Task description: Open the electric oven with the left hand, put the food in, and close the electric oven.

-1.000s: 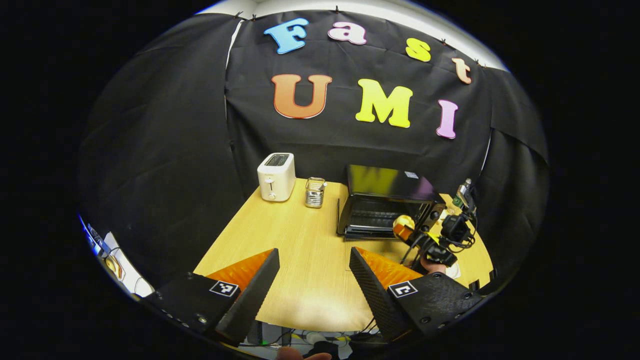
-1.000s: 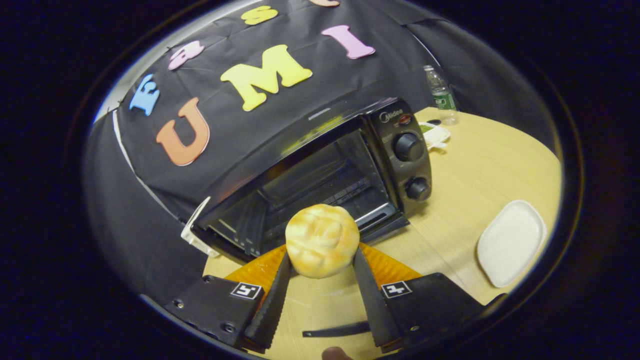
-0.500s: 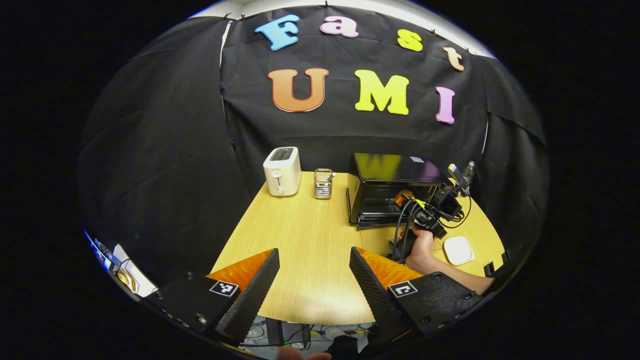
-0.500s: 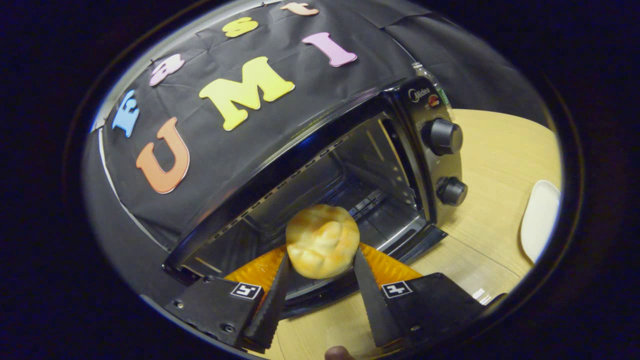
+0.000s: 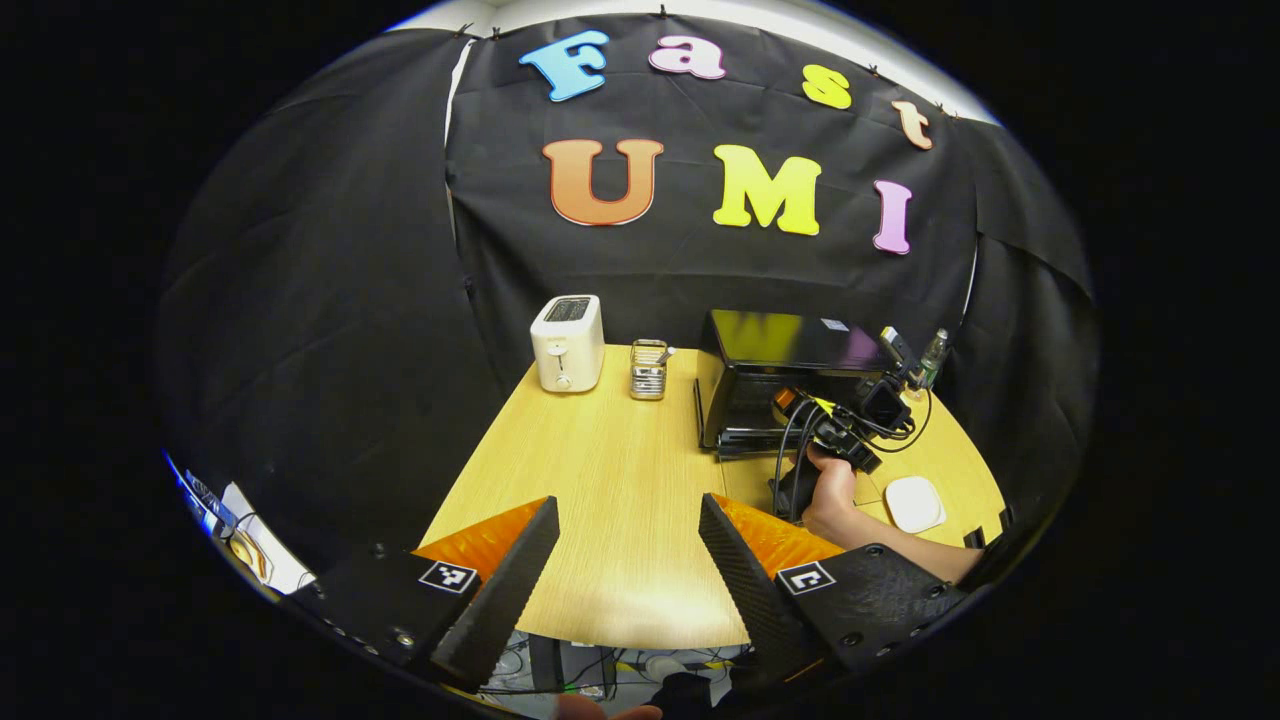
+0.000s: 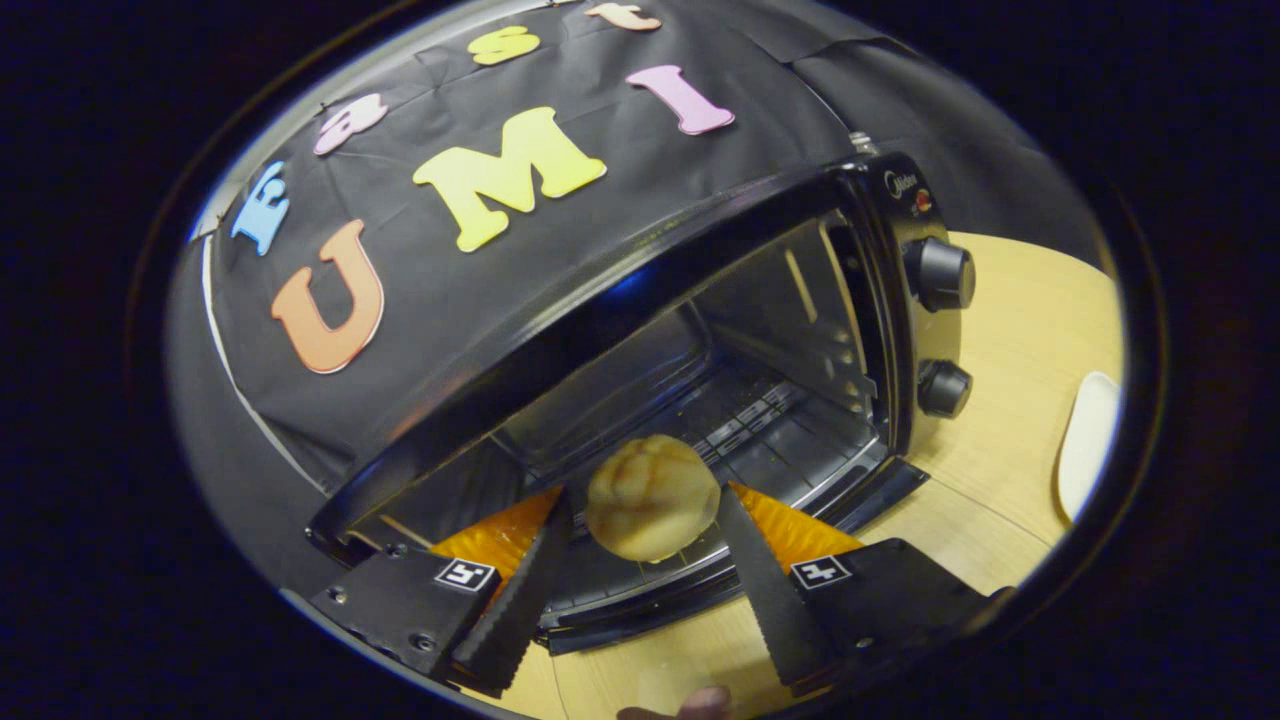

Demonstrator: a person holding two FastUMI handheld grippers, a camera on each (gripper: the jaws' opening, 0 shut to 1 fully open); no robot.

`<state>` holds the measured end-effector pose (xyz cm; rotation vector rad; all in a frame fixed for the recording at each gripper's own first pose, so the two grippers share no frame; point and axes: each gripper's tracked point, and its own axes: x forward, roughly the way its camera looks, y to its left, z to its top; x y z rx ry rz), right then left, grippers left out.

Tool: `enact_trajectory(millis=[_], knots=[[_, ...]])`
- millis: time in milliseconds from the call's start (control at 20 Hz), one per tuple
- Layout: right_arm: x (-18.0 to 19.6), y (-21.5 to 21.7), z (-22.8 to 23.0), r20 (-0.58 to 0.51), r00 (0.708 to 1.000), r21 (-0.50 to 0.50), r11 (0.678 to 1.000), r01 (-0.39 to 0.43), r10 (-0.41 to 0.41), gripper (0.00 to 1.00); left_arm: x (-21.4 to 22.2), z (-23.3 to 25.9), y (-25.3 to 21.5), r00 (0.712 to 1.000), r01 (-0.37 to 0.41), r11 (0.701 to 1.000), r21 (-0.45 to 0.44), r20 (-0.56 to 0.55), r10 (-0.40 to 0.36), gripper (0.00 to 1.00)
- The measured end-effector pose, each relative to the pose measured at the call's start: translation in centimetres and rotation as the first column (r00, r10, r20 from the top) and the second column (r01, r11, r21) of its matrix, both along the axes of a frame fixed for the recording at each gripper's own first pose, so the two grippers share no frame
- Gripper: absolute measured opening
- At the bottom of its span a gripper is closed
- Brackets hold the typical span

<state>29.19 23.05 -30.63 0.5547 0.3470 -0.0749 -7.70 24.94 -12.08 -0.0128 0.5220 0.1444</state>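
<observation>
One bun (image 6: pixel 652 497) sits between the right claw (image 6: pixel 640 530) fingers, inside one open oven (image 6: pixel 700 380); left claw (image 5: pixel 628 545) gapes wide.

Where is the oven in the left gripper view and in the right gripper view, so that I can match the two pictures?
Left gripper view: the oven stands small at the far right part of the table, right of centre.
Right gripper view: the oven is large and close across the middle, with its door open.
Shared landmark: the white plate, on the table to the right of the oven.
</observation>
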Motion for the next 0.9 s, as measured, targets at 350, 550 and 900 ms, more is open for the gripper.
enact_trajectory(millis=[350, 550, 900], knots=[[-6.0, -1.7, 0.9, -0.045, 0.997, -0.006, 0.998, -0.059, 0.059, 0.94, 0.8, 0.2, -3.3, 0.999, 0.033, 0.998, -0.06, 0.032, -0.031, 0.94], [-10.5, -2.9, 1.9, -0.071, 0.988, -0.069, 0.988, -0.142, 0.137, 0.93, 1.1, -0.7, -5.5, 0.998, 0.052, 0.994, -0.097, 0.026, -0.05, 0.93], [-18.6, -8.4, 4.4, -0.105, 0.968, -0.242, 0.938, -0.247, 0.228, 0.93, 1.9, -2.0, -9.1, 0.996, 0.084, 0.987, -0.138, 0.03, -0.081, 0.93]])
